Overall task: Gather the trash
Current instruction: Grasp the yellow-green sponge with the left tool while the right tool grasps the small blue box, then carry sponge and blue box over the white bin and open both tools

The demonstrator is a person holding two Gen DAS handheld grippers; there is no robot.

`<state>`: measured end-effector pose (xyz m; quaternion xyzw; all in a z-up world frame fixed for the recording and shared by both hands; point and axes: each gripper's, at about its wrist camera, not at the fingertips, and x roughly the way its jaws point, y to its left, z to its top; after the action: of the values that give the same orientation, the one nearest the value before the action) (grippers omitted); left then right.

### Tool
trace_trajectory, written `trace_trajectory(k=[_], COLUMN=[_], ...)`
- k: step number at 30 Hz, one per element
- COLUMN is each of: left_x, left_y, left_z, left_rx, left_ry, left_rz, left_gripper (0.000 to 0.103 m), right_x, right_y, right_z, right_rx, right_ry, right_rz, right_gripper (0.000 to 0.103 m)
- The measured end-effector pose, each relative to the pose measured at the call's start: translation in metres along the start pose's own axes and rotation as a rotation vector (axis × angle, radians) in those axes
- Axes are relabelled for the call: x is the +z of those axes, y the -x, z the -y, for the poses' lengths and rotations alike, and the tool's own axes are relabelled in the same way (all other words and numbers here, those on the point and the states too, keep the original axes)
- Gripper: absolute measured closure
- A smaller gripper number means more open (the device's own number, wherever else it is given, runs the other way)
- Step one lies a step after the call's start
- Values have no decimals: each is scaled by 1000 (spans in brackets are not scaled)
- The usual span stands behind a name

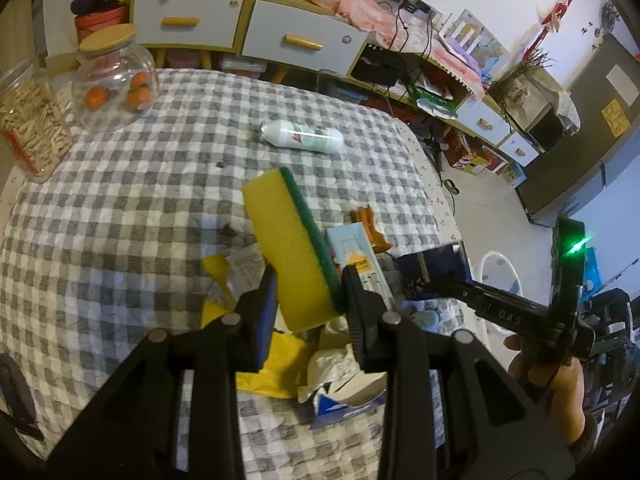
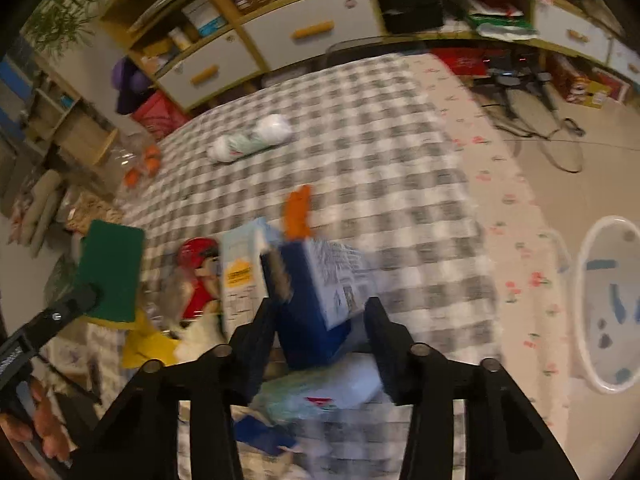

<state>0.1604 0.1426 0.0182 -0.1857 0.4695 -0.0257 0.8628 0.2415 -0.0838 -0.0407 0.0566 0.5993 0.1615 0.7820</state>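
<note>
Tongs work a trash pile on the checkered desk (image 1: 120, 200).
Left tongs (image 1: 310, 292) clamp a yellow-green sponge (image 1: 288, 248); right tongs (image 2: 320, 332), part-open, straddle a blue carton (image 2: 320, 296), grip unclear.

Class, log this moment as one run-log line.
left gripper: shut on sponge | right gripper: around blue carton, grip unclear | trash pile: on checked table

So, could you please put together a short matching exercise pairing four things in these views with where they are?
Things:
1. sponge
2. blue carton
3. white bottle
4. glass jar

Places:
A. lying alone mid-table
B. between the right tongs
C. far table edge, holding oranges
D. clamped in the left tongs

Pairs: 1-D, 2-B, 3-A, 4-C
</note>
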Motion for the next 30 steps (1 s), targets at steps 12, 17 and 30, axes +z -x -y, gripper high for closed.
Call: trace_trajectory(k=[12, 17, 30], left_x=[1, 0, -13], left_y=[-8, -14, -50], left_z=[26, 45, 135], left_rx=[-34, -64, -188], left_ry=[-25, -47, -146], left_rz=[17, 15, -29], left_gripper=[70, 70, 70], right_x=[0, -1, -25], right_y=[18, 43, 111], right_z=[21, 28, 126], right_rx=[96, 86, -16], right_ry=[-76, -78, -249], right_rz=[50, 102, 205], right_gripper=[76, 76, 76])
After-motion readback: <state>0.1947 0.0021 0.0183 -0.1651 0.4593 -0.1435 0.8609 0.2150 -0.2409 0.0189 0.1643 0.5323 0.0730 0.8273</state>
